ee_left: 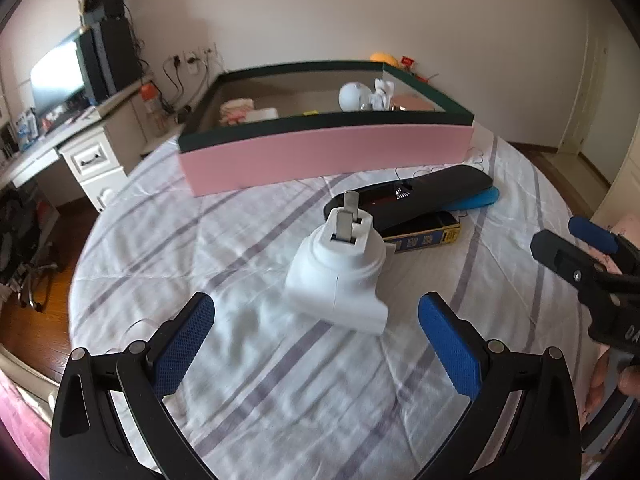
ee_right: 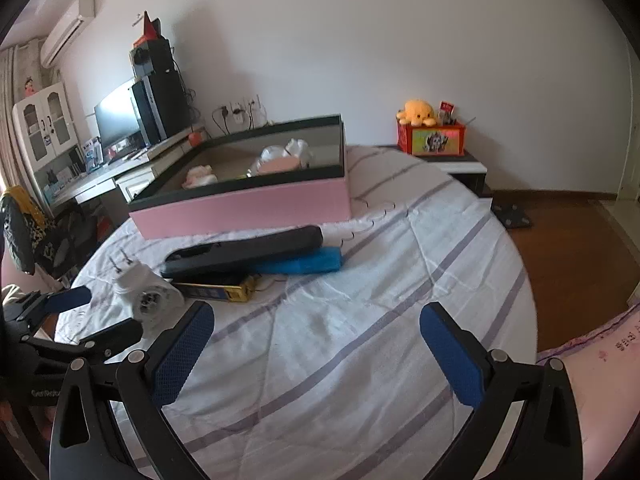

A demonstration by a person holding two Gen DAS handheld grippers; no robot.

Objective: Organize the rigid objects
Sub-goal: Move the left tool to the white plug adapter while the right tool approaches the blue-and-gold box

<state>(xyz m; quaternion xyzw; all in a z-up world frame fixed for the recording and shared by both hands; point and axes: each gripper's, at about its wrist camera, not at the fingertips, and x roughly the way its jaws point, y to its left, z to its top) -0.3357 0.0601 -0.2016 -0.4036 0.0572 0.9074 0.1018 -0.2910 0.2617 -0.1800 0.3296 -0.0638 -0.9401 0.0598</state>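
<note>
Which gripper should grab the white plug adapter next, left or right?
Left. The left gripper is open and lined up just short of the white plug adapter. The right gripper faces bare bedsheet, off to the side.

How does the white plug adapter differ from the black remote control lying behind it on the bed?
The white plug adapter is short and chunky, while the black remote control is long, flat and slim. The adapter rests directly on the striped bedsheet with its metal prongs pointing up; the remote lies propped across a yellow-edged box and a blue object. The adapter sits just ahead of the open left gripper; the remote lies farther away. Both remain outside the pink box.
</note>
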